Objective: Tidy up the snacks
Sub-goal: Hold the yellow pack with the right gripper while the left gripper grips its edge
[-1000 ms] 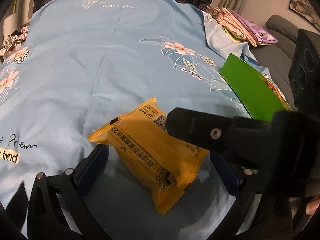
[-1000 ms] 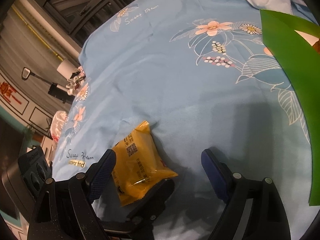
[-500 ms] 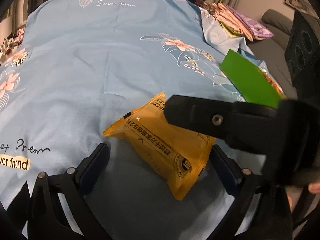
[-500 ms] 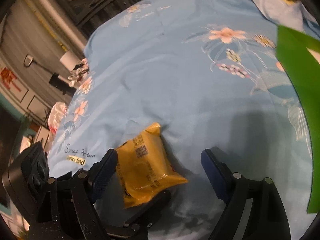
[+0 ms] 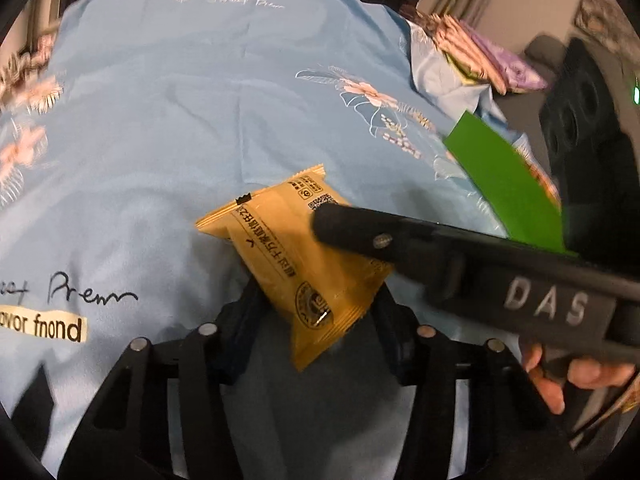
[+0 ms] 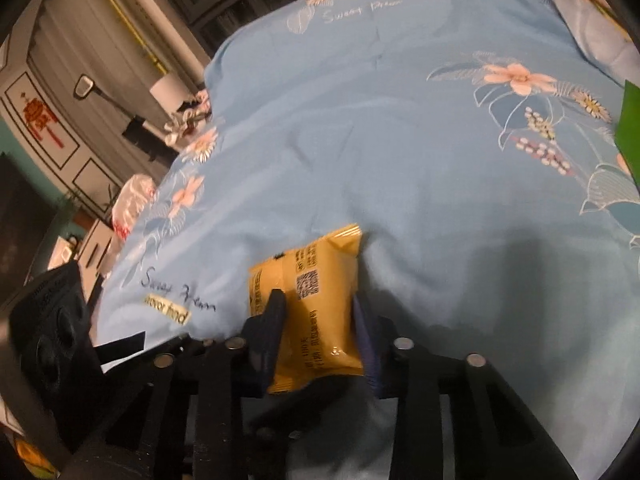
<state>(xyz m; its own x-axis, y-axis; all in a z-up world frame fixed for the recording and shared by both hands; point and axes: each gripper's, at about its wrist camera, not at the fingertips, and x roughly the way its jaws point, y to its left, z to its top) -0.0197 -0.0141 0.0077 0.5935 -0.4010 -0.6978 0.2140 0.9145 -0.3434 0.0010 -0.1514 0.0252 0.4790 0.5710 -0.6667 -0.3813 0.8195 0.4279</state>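
Observation:
A yellow snack packet [image 5: 296, 256] lies on the light blue flowered cloth [image 5: 180, 120]. In the left wrist view my left gripper [image 5: 316, 312] has its blue pads closed on the packet's near end. In the right wrist view the same packet [image 6: 316, 304] sits between the pads of my right gripper [image 6: 320, 328], which are also closed on it. One black finger of the right gripper [image 5: 400, 236] crosses over the packet in the left wrist view.
A green bag [image 5: 504, 184] stands at the right edge of the cloth, also in the right wrist view [image 6: 630, 128]. Folded pink and purple cloths [image 5: 480, 56] lie at the far right. A sofa and cabinets stand beyond the cloth.
Both grippers went from wide open around the packet to closed on it. The packet has turned a little and shifted toward the middle between the fingers.

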